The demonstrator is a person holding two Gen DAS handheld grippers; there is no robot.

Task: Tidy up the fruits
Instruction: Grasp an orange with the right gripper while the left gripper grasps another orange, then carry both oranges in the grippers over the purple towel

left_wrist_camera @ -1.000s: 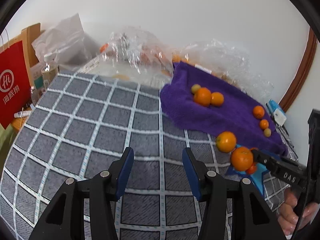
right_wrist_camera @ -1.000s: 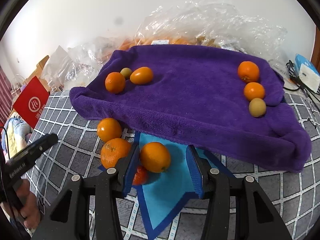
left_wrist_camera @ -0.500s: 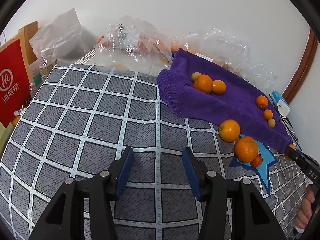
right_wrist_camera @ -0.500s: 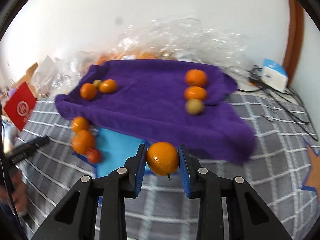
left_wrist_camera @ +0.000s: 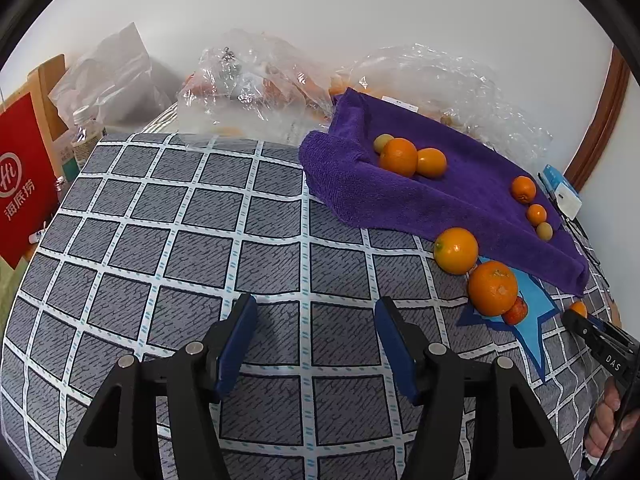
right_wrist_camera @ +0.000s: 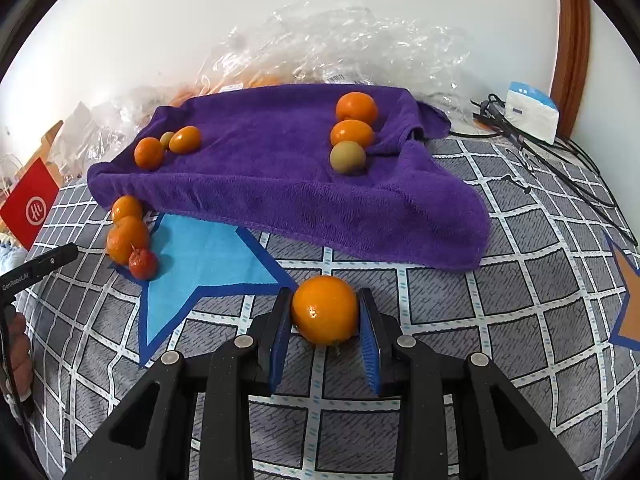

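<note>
held orange: an orange (right_wrist_camera: 325,309) sits between the right gripper (right_wrist_camera: 325,334) fingers, pads pressed on both its sides; it hangs just above the checked cloth (right_wrist_camera: 520,320), nearer the camera than the purple towel (right_wrist_camera: 280,176).
right fingers: narrow, clamped on that orange.
left fingers: left gripper (left_wrist_camera: 314,346) has nothing between the pads; jaws are opening, only checked cloth beyond the tips.
done, far-right group: ahead of the right fingertips and a bit right, on the towel: two oranges (right_wrist_camera: 356,108) w/ a greenish-yellow fruit (right_wrist_camera: 347,157) in a short touching row. Looks placed.
done, far-left group: ahead and left of the right fingertips, on the towel: an orange (right_wrist_camera: 149,153), an oval orange fruit (right_wrist_camera: 185,139) and a small green fruit (right_wrist_camera: 167,139) tucked behind. Likely also sorted.
left to do: off the towel, far left of the right fingers, at the edge of the blue star patch (right_wrist_camera: 200,256): two oranges (right_wrist_camera: 127,238) and a small red fruit (right_wrist_camera: 142,263) bunched, touching. From the left wrist view the same bunch (left_wrist_camera: 492,288) is ahead-right of the left fingertips, well apart.
progress est.: approx. half; six fruits on the towel, one in hand, three loose.
next, judged: held orange prob. goes onto the towel; which group can't be told.
bg: plastic bags (right_wrist_camera: 340,52) behind the towel, red paper bag (left_wrist_camera: 20,180) far left, white box (right_wrist_camera: 530,110) far right.
</note>
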